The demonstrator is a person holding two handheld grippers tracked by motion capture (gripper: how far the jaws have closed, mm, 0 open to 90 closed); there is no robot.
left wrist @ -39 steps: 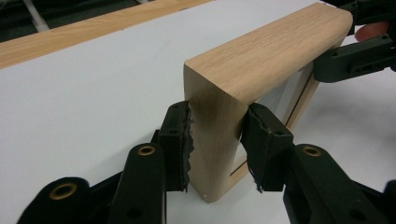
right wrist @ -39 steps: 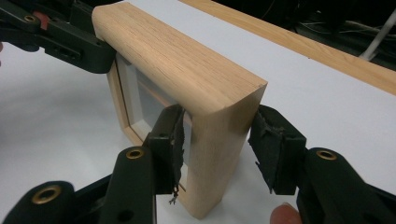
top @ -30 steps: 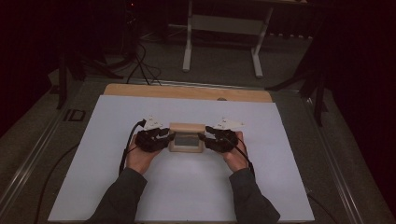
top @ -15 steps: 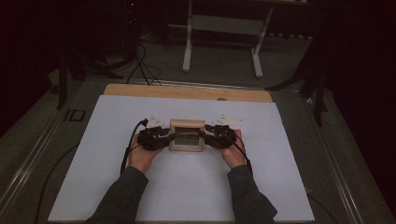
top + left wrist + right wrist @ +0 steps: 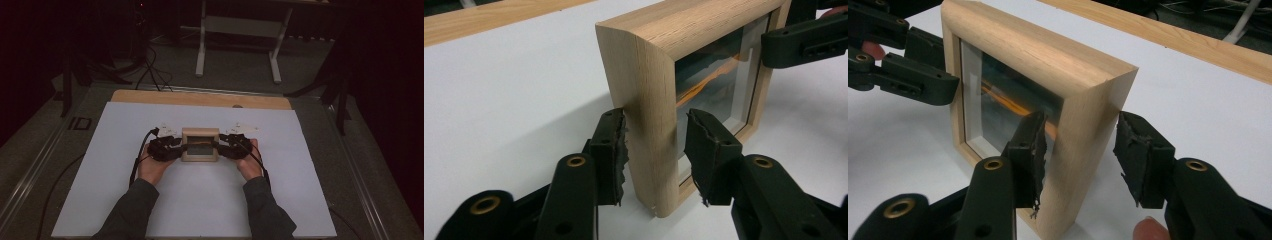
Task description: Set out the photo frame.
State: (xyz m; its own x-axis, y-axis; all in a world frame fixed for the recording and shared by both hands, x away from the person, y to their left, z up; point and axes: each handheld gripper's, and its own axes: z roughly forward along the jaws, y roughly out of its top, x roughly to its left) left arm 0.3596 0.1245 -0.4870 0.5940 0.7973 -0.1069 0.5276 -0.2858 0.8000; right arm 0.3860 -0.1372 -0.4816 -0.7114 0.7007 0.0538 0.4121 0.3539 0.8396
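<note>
Mid-table on the white sheet [image 5: 100, 190], the wooden picture frame [image 5: 200, 145] now stands upright, tipped up from lying flatter a second ago; left gripper [image 5: 656, 150] and right gripper [image 5: 1079, 157] straddle its side edges, jaws slightly slack – probably being released

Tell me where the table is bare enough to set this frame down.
The white sheet is bare left of the left gripper, right of the right gripper, and between the frame and the wooden edge. It is crowded mid-table, where both grippers flank the frame, forearms behind them.
</note>
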